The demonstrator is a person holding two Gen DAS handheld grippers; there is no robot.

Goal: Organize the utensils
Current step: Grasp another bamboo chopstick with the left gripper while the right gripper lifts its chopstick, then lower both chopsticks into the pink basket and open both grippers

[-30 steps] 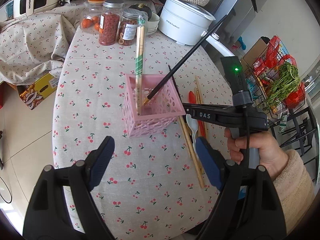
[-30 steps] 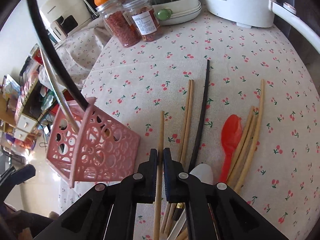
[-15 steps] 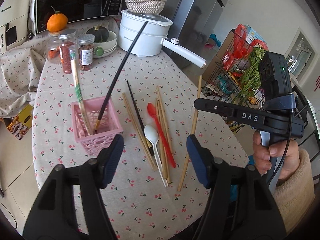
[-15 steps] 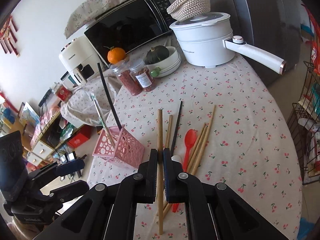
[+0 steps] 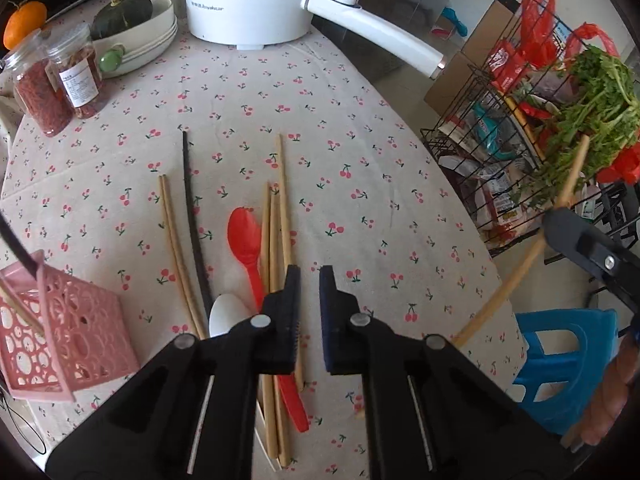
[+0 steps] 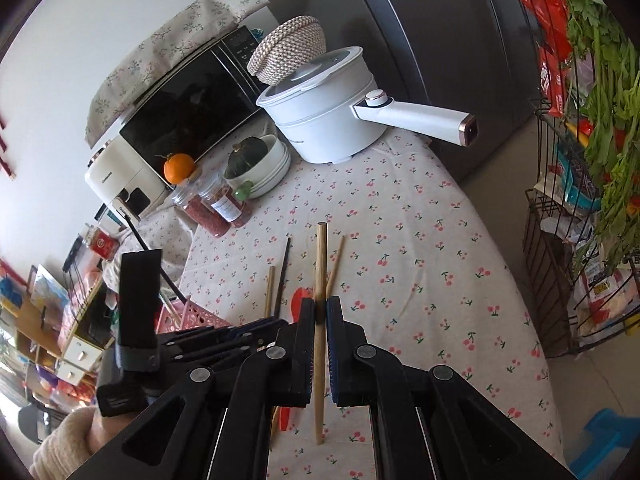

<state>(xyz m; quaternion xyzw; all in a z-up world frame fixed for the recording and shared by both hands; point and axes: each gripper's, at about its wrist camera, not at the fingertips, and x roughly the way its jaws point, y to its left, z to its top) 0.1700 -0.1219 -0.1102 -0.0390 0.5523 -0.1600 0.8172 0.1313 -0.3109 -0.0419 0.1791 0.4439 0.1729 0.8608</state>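
Pale wooden chopstick (image 6: 320, 276) clamped upright in right gripper (image 6: 320, 312); left gripper (image 5: 306, 280) just narrowed nearly shut above loose bamboo chopsticks (image 5: 275, 240), seemingly pinching nothing.

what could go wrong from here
1. The right claw pinches the long wooden chopstick at one narrow spot, so it could pivot or slip on the way to the pink perforated basket.
2. A black chopstick leans out of that basket; another dropped in at a slant might tip it.
3. The loose wooden chopsticks overlap the red plastic spoon, so lifting one may drag others.
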